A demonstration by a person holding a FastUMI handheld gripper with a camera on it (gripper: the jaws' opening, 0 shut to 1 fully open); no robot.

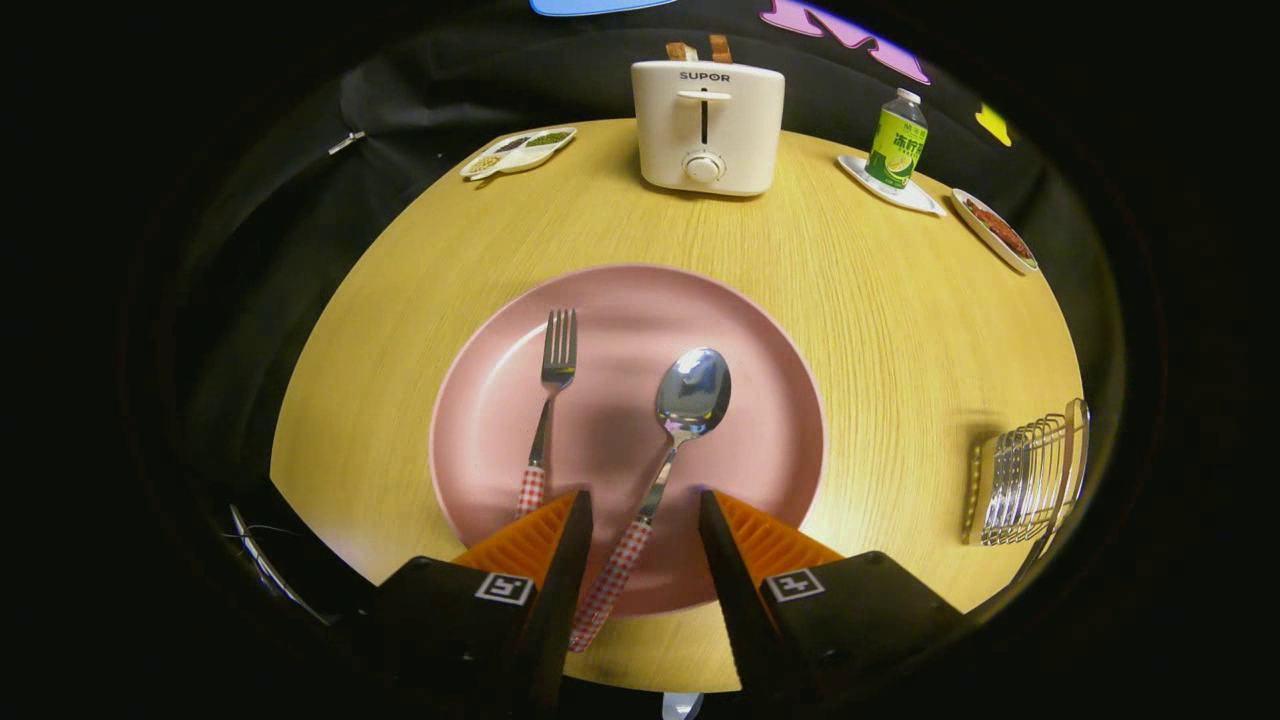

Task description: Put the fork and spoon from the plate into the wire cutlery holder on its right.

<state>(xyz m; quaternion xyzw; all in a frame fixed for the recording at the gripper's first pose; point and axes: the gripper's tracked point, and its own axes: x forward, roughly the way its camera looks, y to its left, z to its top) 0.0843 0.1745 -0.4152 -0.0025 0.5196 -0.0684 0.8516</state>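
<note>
Spoon (655, 470) lies on the pink plate (760, 340), bowl away, its checked handle running back between the spread fingers of the gripper (645, 520), which grips nothing. Fork (548, 400) lies left of it; the wire holder (1025, 480) waits right of the plate.

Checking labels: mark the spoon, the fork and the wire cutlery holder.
spoon (692, 388), gripper view, on its bowl.
fork (559, 350), gripper view, on its tines.
wire cutlery holder (1025, 480), gripper view, on its wire side.
</note>
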